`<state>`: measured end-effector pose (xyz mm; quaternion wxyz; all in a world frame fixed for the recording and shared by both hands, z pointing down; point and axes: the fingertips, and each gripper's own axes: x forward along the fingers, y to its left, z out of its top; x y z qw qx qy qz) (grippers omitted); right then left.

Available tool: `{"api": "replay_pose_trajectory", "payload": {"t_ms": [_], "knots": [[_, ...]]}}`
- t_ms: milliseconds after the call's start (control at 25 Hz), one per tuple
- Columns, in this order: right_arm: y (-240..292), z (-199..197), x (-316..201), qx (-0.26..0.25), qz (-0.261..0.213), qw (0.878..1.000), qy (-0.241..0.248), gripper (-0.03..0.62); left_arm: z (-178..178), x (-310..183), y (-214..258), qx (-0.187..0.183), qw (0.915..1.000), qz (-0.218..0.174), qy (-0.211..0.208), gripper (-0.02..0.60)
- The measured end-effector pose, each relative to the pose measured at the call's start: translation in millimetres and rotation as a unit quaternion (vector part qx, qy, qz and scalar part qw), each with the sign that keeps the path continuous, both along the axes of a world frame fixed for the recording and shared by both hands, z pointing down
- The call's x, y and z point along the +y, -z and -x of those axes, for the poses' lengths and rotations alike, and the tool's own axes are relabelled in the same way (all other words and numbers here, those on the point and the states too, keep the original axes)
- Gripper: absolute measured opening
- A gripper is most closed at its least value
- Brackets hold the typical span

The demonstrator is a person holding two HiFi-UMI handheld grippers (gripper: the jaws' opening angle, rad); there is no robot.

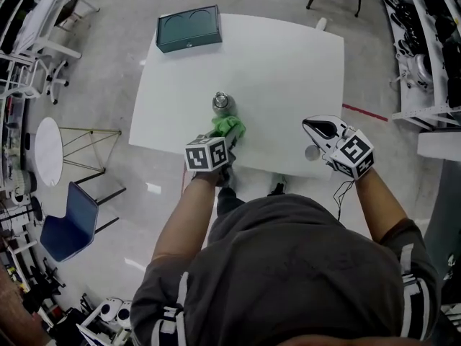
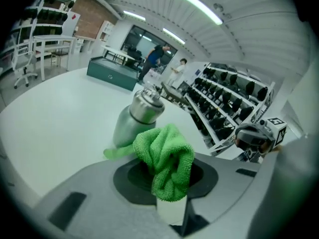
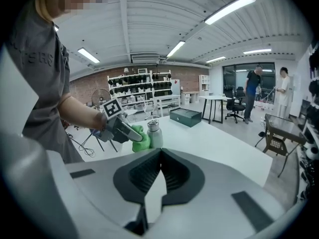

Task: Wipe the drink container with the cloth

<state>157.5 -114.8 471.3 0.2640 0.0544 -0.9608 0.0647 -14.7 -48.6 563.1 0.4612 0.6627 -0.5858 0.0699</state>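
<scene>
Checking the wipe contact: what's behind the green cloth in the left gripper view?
The steel bottle stands upright behind the green cloth; its cap and left side show. The cloth covers its lower right side.

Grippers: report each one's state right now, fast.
Left gripper: closed on the crumpled green microfibre cloth.
Right gripper: closed, holding nothing.

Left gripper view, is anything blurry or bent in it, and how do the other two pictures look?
Left gripper view: heavy fisheye bending, dark corners; green cloth sharp, steel bottle slightly soft. Right gripper view: same fisheye curve, ceiling strip lights glaring, mosaic patch top left. Head view: even light, bright reflections on the glossy floor.
</scene>
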Motion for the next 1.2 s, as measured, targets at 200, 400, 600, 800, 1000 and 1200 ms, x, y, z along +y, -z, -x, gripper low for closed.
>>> {"api": "replay_pose_trajectory", "payload": {"t_ms": [200, 400, 600, 800, 1000, 1200], "knots": [[3.5, -2.6, -1.1, -0.004, -0.002, 1.000, 0.020, -0.008, -2.9, -18.5, 26.9, 0.005, 0.9984, -0.043, 0.036, 0.086], [2.7, -10.0, -10.6, -0.001, -0.002, 1.000, 0.030, -0.008, 2.8, -34.0, 14.5, 0.003, 0.9960, -0.048, 0.076, 0.086], [1.2, -17.8, -18.2, 0.003, -0.002, 0.999, 0.034, -0.008, 3.8, -42.1, -8.8, 0.020, 0.9933, -0.036, 0.108, 0.086], [3.1, -28.8, -27.3, 0.005, -0.002, 1.000, 0.030, -0.008, 4.8, -44.6, -27.9, 0.043, 0.9910, -0.020, 0.125, 0.086], [9.0, -33.0, -32.7, -0.004, -0.004, 1.000, 0.024, -0.008, -1.0, -37.3, -26.9, 0.047, 0.9924, -0.007, 0.114, 0.086], [22.4, -6.8, -24.4, -0.024, -0.010, 1.000, 0.010, -0.008, 18.8, -3.8, 26.4, 0.046, 0.9964, -0.033, 0.063, 0.086]]}}
